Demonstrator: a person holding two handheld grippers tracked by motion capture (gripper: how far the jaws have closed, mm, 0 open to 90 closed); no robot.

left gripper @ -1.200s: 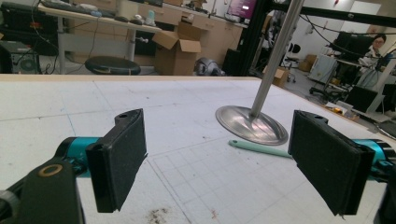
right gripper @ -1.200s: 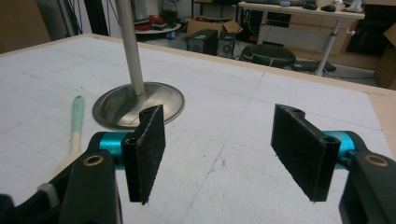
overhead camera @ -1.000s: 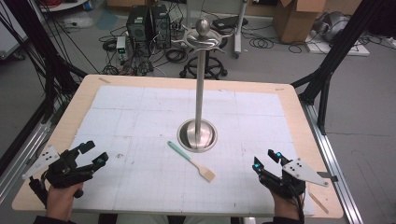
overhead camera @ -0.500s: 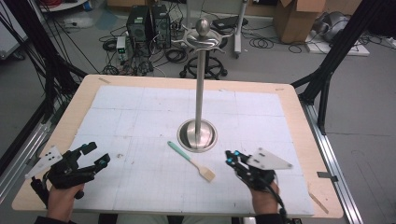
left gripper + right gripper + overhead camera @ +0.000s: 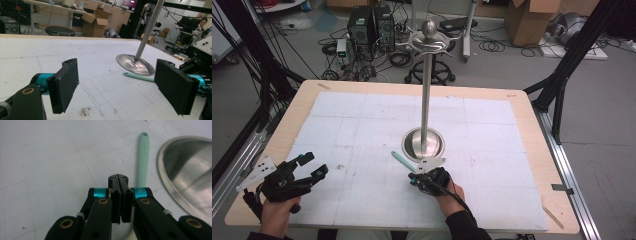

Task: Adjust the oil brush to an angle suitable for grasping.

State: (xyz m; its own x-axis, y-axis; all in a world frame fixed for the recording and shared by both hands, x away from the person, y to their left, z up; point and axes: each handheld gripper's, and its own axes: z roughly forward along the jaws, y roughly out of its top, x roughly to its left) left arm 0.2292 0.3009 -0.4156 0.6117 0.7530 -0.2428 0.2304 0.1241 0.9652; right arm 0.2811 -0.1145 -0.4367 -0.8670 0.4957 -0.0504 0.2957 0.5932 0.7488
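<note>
A spatula with a mint-green handle [image 5: 402, 160] lies on the white mat just in front of the metal stand's round base [image 5: 424, 145]. My right gripper [image 5: 414, 175] sits low over the spatula's head end, which is hidden beneath it. In the right gripper view its jaws [image 5: 118, 178] are pressed together with nothing seen between the pads, and the handle [image 5: 143, 157] runs away beside them, next to the base [image 5: 190, 175]. My left gripper [image 5: 314, 164] rests at the table's near left, open and empty [image 5: 120, 85]. From there the handle [image 5: 138, 77] and the base [image 5: 135, 64] show ahead.
The stand's tall steel pole [image 5: 427, 90] rises from the base to a knobbed top with hooks [image 5: 429, 37]. The white gridded mat [image 5: 362, 120] covers most of the wooden table [image 5: 532, 125]. Boxes, cables and equipment lie on the floor beyond the far edge.
My right hand has swept left from the table's near right corner to the spatula, and its jaws, apart a second ago, are now together. The left hand has stayed put.
</note>
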